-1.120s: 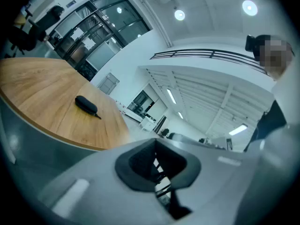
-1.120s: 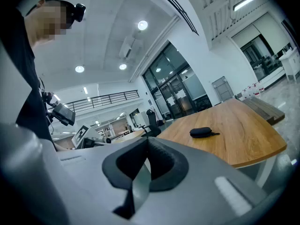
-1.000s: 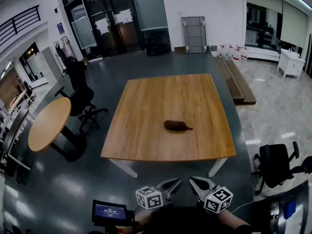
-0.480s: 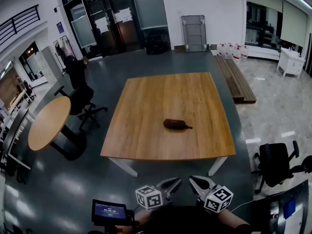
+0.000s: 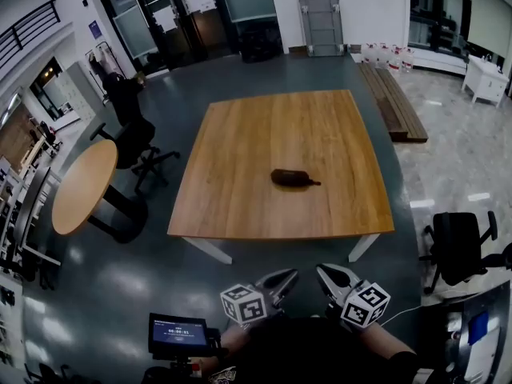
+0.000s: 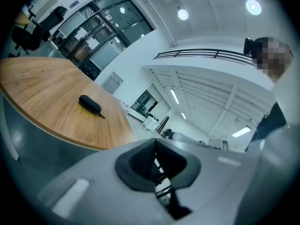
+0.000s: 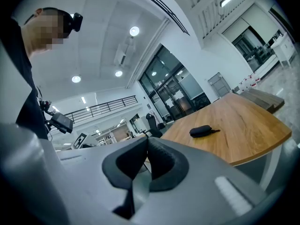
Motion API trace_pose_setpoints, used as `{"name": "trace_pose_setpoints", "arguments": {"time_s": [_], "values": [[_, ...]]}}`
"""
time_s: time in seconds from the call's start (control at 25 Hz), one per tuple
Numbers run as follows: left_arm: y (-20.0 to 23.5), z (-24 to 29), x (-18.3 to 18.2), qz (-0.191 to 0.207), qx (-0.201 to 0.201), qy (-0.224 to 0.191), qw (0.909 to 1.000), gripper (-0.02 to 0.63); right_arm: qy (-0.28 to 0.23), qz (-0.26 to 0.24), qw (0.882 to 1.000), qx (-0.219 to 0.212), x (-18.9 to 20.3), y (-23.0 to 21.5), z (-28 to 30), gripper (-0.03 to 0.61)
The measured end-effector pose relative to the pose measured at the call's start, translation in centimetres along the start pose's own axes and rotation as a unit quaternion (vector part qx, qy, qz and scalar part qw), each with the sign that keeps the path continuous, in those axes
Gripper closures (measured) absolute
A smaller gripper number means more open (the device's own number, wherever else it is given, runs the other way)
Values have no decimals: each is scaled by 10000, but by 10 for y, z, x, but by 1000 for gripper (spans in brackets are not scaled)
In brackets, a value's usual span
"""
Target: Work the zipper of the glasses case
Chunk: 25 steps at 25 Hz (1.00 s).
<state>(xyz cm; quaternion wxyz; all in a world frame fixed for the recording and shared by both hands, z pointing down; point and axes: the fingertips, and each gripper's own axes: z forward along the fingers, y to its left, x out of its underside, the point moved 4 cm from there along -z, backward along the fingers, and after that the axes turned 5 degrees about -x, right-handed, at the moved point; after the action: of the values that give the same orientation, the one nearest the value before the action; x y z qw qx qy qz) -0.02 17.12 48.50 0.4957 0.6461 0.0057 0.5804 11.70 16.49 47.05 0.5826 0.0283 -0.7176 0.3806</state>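
A dark oblong glasses case (image 5: 292, 178) lies near the middle of the square wooden table (image 5: 240, 158), its zipper pull strap pointing right. The case also shows small in the left gripper view (image 6: 90, 105) and in the right gripper view (image 7: 200, 131). Both grippers are held close to my body, well short of the table's near edge. My left gripper (image 5: 286, 282) is shut with nothing in it. My right gripper (image 5: 323, 274) is shut and empty too, its black pads (image 7: 159, 159) pressed together.
A round wooden table (image 5: 84, 186) and a black office chair (image 5: 136, 146) stand to the left. Another black chair (image 5: 460, 250) is at the right. A low wooden bench (image 5: 396, 102) runs along the far right. A small screen (image 5: 180, 334) sits by my left side.
The head view has shifted: the table and case sit higher in the frame now. Both grippers stay shut and close to my body.
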Motion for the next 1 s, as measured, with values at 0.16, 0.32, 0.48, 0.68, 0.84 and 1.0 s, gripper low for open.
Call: {"name": "trace_pose_setpoints", "arguments": {"time_s": [0.16, 0.32, 0.48, 0.68, 0.84, 1.0], "values": [[6, -4, -22, 0, -45, -19, 10000, 614, -22, 77, 10000, 25, -13, 3, 17, 572], [36, 11, -38, -249, -31, -16, 9997, 614, 60, 127, 9996, 245, -16, -17, 37, 572], [71, 28, -71, -424, 56, -38, 9991, 614, 52, 69, 9981, 611, -33, -39, 66, 570], [119, 43, -112, -465, 256, 36, 9986, 614, 73, -41, 9968, 790, -47, -66, 121, 516], [157, 44, -145, -508, 308, 61, 9982, 614, 241, -95, 9951, 956, -48, -98, 166, 476], [169, 44, -146, -643, 340, 115, 9973, 614, 978, -616, 9858, 1215, -29, -143, 177, 441]]}}
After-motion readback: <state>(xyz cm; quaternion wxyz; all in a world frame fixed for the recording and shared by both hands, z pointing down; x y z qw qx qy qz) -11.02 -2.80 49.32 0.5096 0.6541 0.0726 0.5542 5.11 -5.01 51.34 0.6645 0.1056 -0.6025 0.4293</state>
